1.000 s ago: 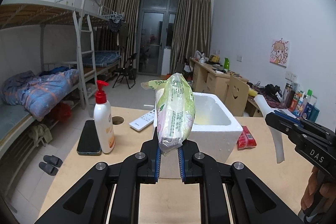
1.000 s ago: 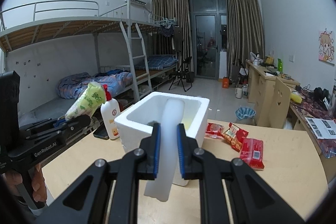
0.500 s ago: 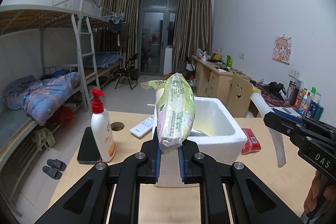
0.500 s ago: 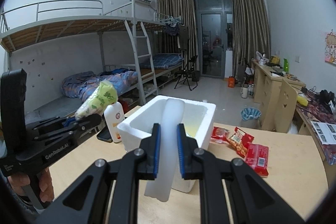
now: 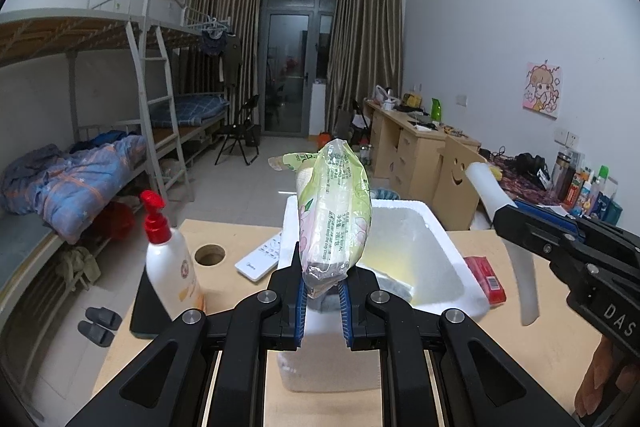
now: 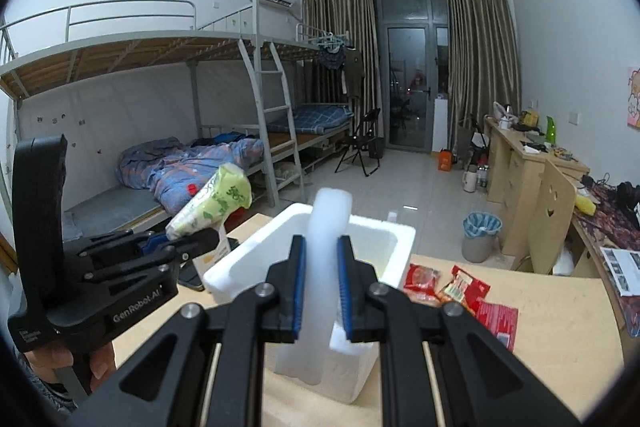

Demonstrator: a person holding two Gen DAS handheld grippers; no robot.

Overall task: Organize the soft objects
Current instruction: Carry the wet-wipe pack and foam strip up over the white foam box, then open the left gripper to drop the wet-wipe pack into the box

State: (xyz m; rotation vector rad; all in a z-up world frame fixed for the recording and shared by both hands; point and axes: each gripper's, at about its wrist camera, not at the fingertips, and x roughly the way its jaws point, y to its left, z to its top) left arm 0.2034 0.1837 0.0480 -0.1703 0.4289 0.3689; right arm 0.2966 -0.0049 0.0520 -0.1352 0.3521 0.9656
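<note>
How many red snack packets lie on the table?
3, all right of the foam box: one nearest it, one beside that, one nearer the camera. Others may be hidden.

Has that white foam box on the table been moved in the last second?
Cannot tell. The white foam box sits lower in the left wrist view than before, but so do the lotion bottle and table, so the camera probably rose.

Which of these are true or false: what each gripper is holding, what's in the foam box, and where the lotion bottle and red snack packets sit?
1. The left gripper grips a green wipes pack. True.
2. The right gripper is open. False: its fingers clamp a white foam strip.
3. The foam box is lidded. False: it is open-topped.
4. The lotion bottle lies tipped over. False: it stands upright.
5. Red snack packets lie on the table. True.
</note>
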